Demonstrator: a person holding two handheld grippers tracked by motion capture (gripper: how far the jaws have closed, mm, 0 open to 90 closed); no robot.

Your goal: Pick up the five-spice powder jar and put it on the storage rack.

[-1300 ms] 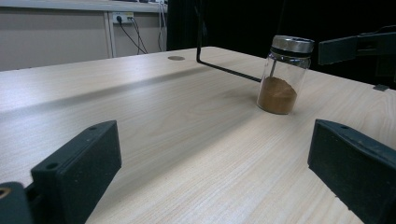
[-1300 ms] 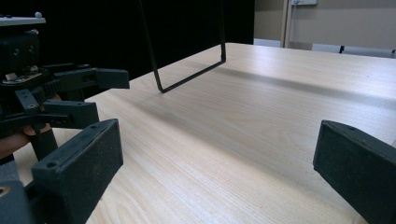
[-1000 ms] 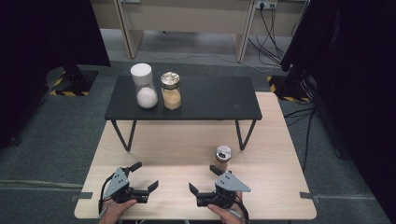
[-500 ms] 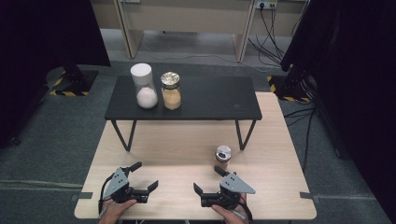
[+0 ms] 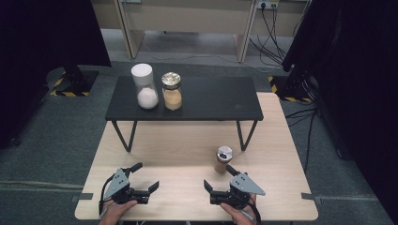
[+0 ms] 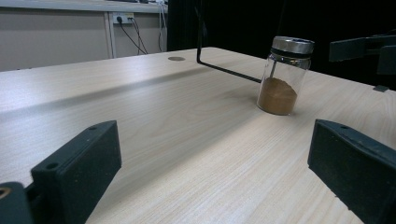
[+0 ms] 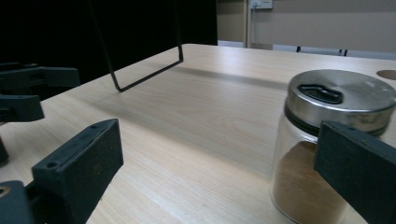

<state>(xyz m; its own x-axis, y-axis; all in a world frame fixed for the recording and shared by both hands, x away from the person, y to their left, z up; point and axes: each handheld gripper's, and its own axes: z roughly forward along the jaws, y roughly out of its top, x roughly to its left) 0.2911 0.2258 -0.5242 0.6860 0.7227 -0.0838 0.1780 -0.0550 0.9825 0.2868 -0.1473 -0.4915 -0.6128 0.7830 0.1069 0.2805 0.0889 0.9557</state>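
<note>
A small glass jar (image 5: 222,160) with a steel lid and brown powder stands on the light wooden table (image 5: 178,145), right of the middle. My right gripper (image 5: 218,177) lies open just in front of it. In the right gripper view the jar (image 7: 322,140) is close, and the right jaw overlaps its lower side. My left gripper (image 5: 147,176) rests open near the table's front left, with nothing between its jaws. In the left gripper view the jar (image 6: 284,77) stands further off to the right, apart from the jaws.
A low black bench (image 5: 211,101) stands across the back of the table. On its left end are a white-lidded jar of white powder (image 5: 143,87) and a gold-lidded jar of tan powder (image 5: 172,92). The bench's thin black legs (image 5: 241,136) come down near the small jar.
My right gripper has slid a little to the right, closer to the small jar. The left gripper and the jars have stayed put.
</note>
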